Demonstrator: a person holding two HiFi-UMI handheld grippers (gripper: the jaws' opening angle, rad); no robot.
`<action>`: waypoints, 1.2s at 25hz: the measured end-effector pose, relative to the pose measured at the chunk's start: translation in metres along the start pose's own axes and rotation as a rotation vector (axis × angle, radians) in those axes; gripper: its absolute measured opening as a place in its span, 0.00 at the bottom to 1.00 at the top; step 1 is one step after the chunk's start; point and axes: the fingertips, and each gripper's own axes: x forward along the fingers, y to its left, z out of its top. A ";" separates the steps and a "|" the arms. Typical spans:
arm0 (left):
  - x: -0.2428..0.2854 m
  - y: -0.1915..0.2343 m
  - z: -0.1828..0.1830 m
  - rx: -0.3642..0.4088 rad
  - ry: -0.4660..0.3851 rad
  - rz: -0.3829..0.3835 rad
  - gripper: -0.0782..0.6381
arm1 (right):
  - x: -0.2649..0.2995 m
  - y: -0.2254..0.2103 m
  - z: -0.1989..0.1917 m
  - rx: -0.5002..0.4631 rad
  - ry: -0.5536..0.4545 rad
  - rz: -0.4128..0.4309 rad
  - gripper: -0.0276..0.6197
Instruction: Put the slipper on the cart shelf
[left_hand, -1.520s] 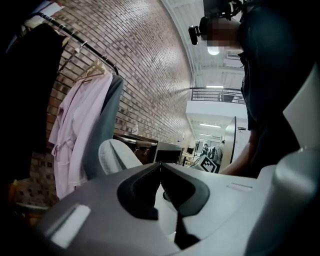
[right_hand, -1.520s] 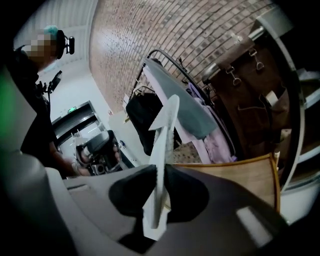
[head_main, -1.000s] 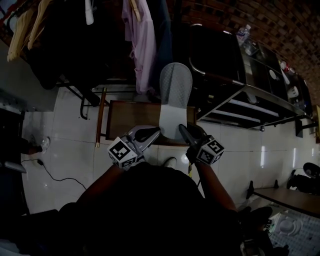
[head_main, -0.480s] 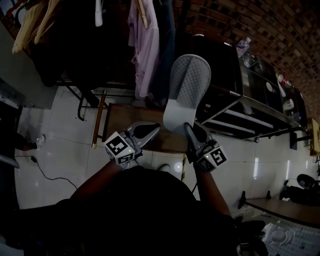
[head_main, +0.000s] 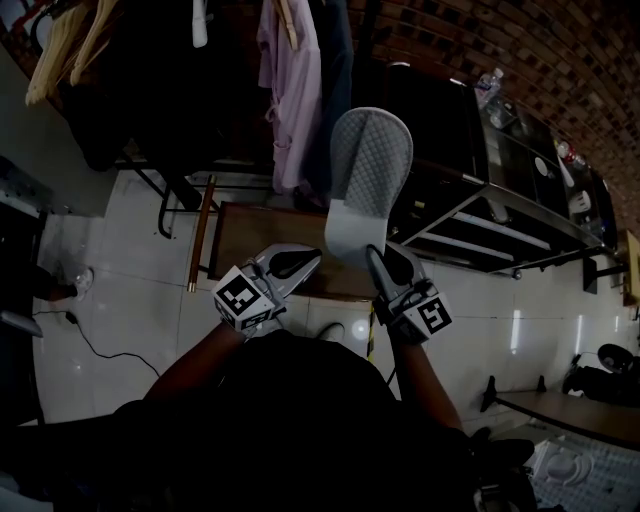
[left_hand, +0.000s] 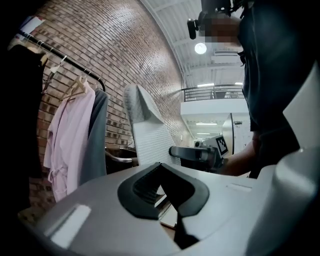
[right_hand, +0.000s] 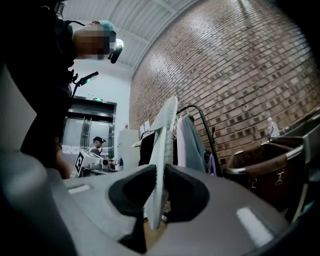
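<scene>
Grey slipper (head_main: 368, 170): pale, with a quilted diamond texture over its rounded upper end and a smooth band across its lower end. It stands nearly upright in the air, just beside the dark metal cart (head_main: 505, 190) and clear of its shelves. Right gripper (head_main: 374, 256): jaws narrowly apart, pads clamped on the slipper's lower edge, which shows edge-on between them in the right gripper view. Left gripper (head_main: 300, 262): jaws drawn together at the tips, nothing between them, close beside the slipper.
</scene>
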 end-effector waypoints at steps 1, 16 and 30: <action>-0.002 0.000 0.002 -0.012 -0.012 0.003 0.11 | -0.001 0.001 -0.001 0.001 0.003 0.000 0.14; -0.016 0.001 -0.003 -0.038 -0.032 -0.013 0.11 | -0.001 0.014 -0.013 0.019 0.030 -0.031 0.14; -0.017 0.006 -0.022 -0.077 0.001 -0.132 0.11 | -0.018 0.014 -0.027 0.057 0.032 -0.188 0.14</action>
